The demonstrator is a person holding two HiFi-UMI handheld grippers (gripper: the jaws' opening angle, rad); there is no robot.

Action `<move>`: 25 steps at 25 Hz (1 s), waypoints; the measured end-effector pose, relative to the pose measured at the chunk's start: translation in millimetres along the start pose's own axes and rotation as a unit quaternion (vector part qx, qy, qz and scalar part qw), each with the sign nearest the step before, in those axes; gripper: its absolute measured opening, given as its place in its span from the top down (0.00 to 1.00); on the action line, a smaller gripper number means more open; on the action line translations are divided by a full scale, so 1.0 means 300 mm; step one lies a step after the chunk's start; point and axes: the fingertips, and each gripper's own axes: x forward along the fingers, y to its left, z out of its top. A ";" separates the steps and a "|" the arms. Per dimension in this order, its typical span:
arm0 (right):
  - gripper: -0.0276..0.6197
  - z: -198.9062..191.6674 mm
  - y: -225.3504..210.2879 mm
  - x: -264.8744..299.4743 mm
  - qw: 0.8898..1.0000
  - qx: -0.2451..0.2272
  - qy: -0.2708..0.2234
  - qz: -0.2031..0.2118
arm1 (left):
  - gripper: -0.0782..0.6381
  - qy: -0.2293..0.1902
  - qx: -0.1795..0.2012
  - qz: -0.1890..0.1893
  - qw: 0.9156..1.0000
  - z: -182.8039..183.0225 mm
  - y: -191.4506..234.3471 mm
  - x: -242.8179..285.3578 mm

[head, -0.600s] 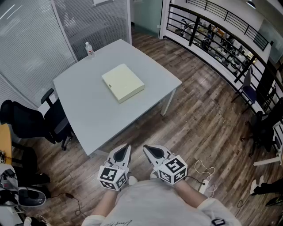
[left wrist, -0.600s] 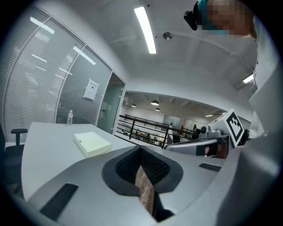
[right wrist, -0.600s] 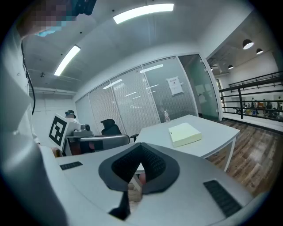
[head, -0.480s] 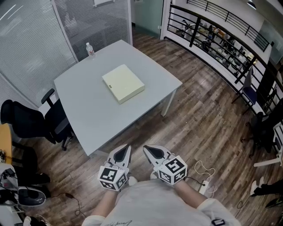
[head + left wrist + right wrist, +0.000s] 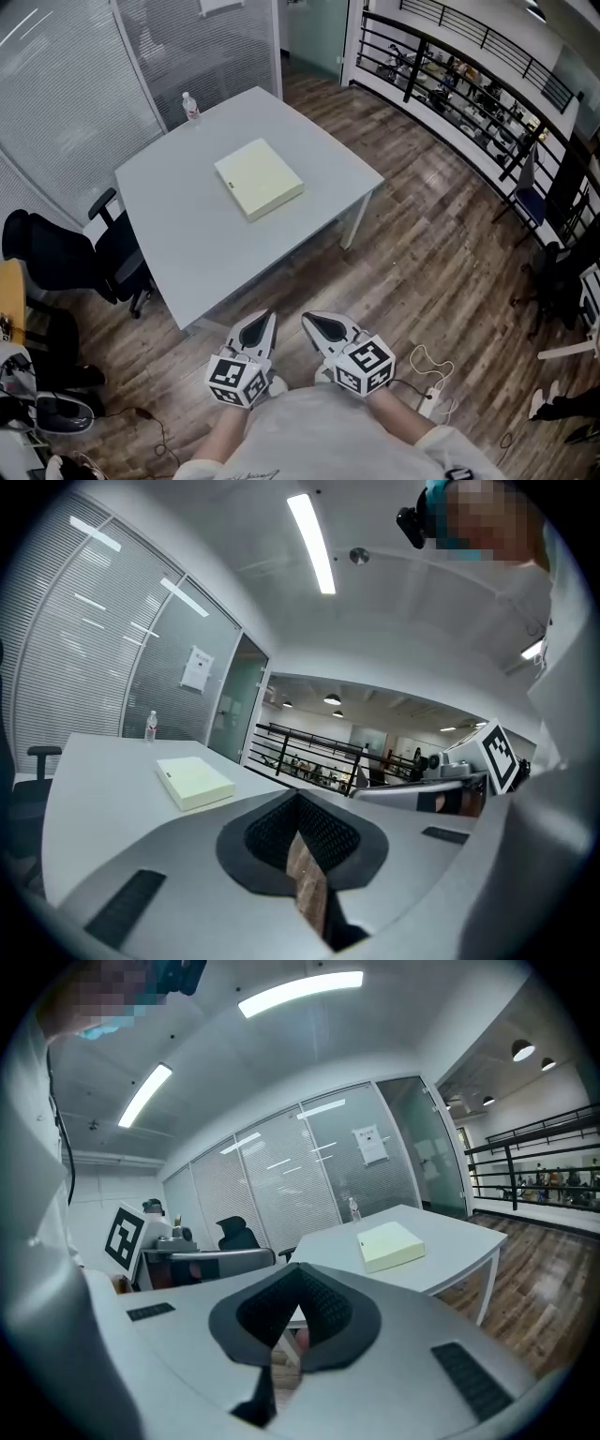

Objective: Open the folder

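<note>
**Work item.** The folder is lying flat and closed near the middle of the bench, with its pale cover facing up. A bottle is standing upright at the far corner, well apart from the folder, so it is not obstructing any approach.

**Claws.** The left claw and the right claw are being held side by side close to the person's body. They are hanging over the floor, short of the bench's near edge, and pointing toward the bench and slightly downward. Each claw's jaws are resting together with nothing between them, and each gripper view is showing only a thin slit. This is likely a carrying posture, since there is nothing within reach to grasp.

**Status (judgement).** The task is not yet under way. The folder is sitting well apart from both claws, so an approach to the bench is needed first. The folder is lying flush on the bench, so its cover is offering only a thin edge. Opening it is probably calling for parted jaws brought in low at the free edge while the other claw steadies the spine side. Which edge is free cannot be told from here.
</note>
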 end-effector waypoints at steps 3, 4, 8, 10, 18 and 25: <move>0.93 0.003 -0.018 -0.020 1.000 0.004 -0.003 0.005 | 0.88 0.000 -0.002 0.004 1.000 -0.003 -0.024 0.014; 0.93 0.003 -0.026 -0.029 1.000 0.005 -0.004 0.006 | 0.88 0.000 -0.002 0.006 1.000 -0.004 -0.034 0.019; 0.93 0.003 -0.071 -0.066 1.000 0.006 -0.004 0.012 | 0.88 0.000 -0.003 0.017 1.000 -0.002 -0.074 0.046; 0.93 0.007 -0.094 -0.082 1.000 0.005 -0.006 0.017 | 0.88 -0.002 -0.002 0.023 1.000 0.002 -0.093 0.058; 0.93 -0.003 -0.126 -0.106 0.999 0.005 0.001 0.042 | 0.88 -0.002 -0.006 0.039 0.999 -0.007 -0.145 0.080; 0.93 -0.013 -0.153 -0.060 0.999 0.007 0.012 0.052 | 0.88 0.003 -0.019 0.044 0.999 -0.025 -0.096 0.121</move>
